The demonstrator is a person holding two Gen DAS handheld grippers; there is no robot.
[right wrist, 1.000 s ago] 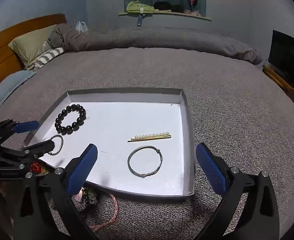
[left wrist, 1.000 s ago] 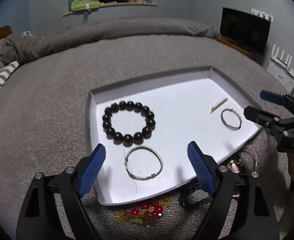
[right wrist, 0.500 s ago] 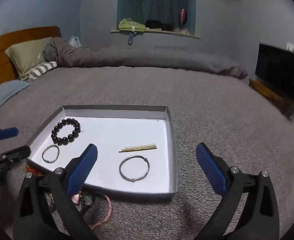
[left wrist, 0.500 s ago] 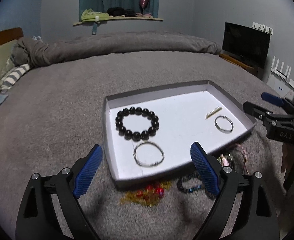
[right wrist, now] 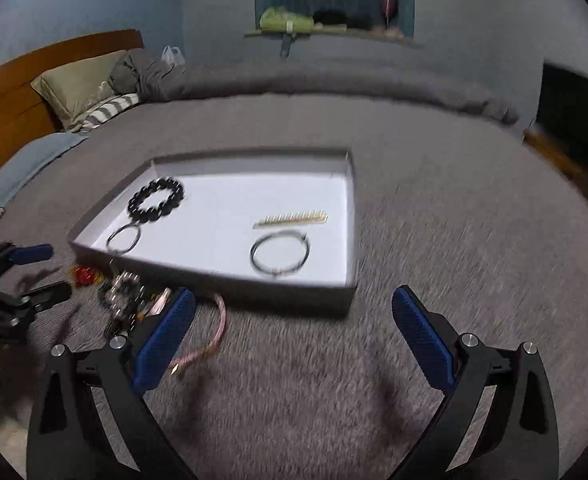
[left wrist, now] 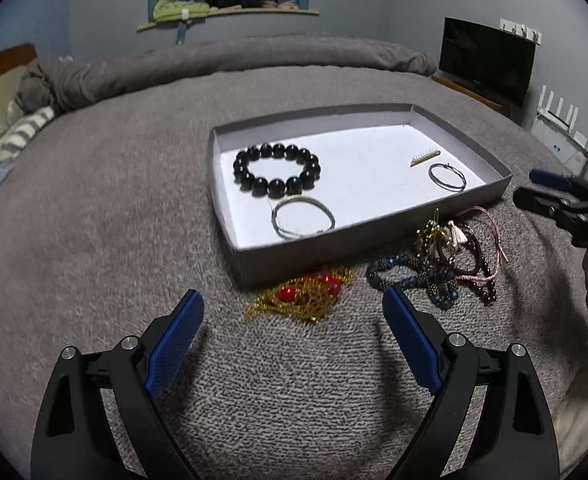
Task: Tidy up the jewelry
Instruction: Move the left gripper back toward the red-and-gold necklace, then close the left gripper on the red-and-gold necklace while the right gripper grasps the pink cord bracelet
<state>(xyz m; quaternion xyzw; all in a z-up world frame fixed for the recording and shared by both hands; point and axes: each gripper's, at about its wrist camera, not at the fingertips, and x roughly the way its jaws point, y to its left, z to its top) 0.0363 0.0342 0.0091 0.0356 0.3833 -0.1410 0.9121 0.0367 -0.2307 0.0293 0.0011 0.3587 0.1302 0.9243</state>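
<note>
A shallow grey tray (left wrist: 374, 240) with a white floor lies on the grey bedspread. It holds a black bead bracelet (left wrist: 277, 168), a silver bangle (left wrist: 303, 216), a smaller silver bangle (left wrist: 447, 176) and a pearl hair clip (left wrist: 425, 157). On the blanket in front of the tray lie a gold and red piece (left wrist: 306, 294) and a tangle of beaded bracelets (left wrist: 446, 256) with a pink cord (right wrist: 218, 332). My left gripper (left wrist: 292, 296) hovers open just short of the gold piece. My right gripper (right wrist: 293, 300) stands open before the tray wall (right wrist: 294, 292), holding nothing.
The bed stretches far behind the tray, with a rolled grey duvet (left wrist: 254, 60) along the back. Pillows (right wrist: 78, 84) and a wooden headboard (right wrist: 14, 92) are at the left. A dark screen (left wrist: 488, 60) on a low stand is at the right.
Both grippers have drawn back from over the tray toward the near side. The tray now looks smaller, and the loose jewelry in front of it has come fully into view.
</note>
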